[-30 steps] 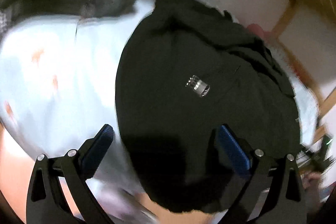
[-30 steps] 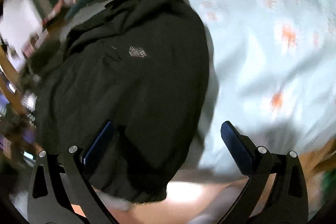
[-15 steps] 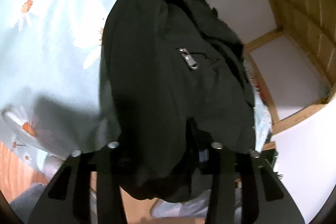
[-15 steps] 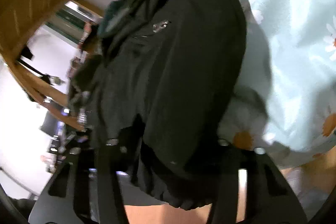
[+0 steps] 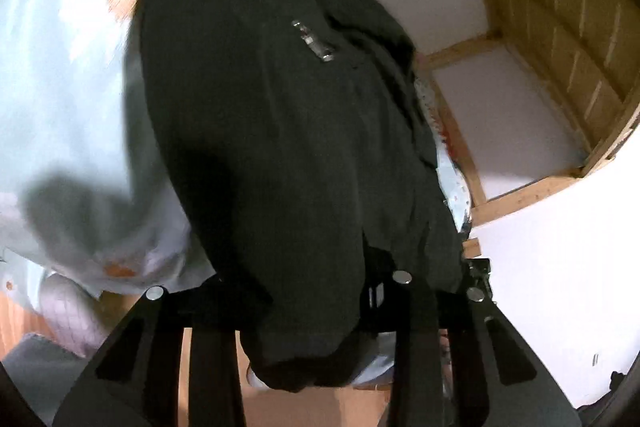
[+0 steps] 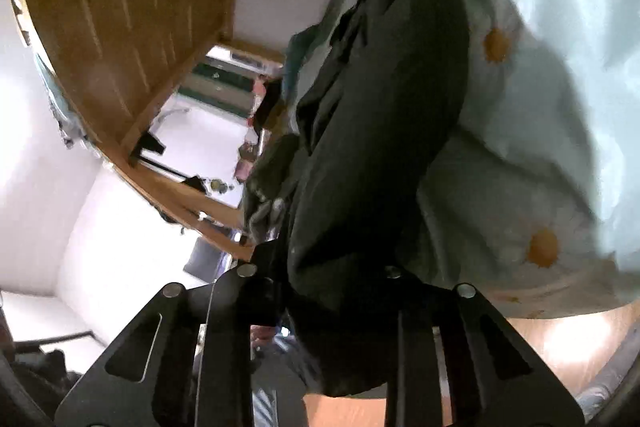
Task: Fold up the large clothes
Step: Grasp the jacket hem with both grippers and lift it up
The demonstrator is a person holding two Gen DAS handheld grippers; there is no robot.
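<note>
Nothing readable anywhere, tbh. The silver zipper pull (image 5: 314,41) at about 12 o'clock on the black jacket (image 5: 280,147) is too blurry to show any brand. The clutter on the shelves (image 6: 240,115) at roughly 9 o'clock in the right wrist view is way too small to make out labels.

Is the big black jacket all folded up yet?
Not yet. Both tools have just been closing on the black jacket: the left tool and the right tool each pinch its near edge. It lies along the daisy bedsheet. The folding over is still left.
</note>
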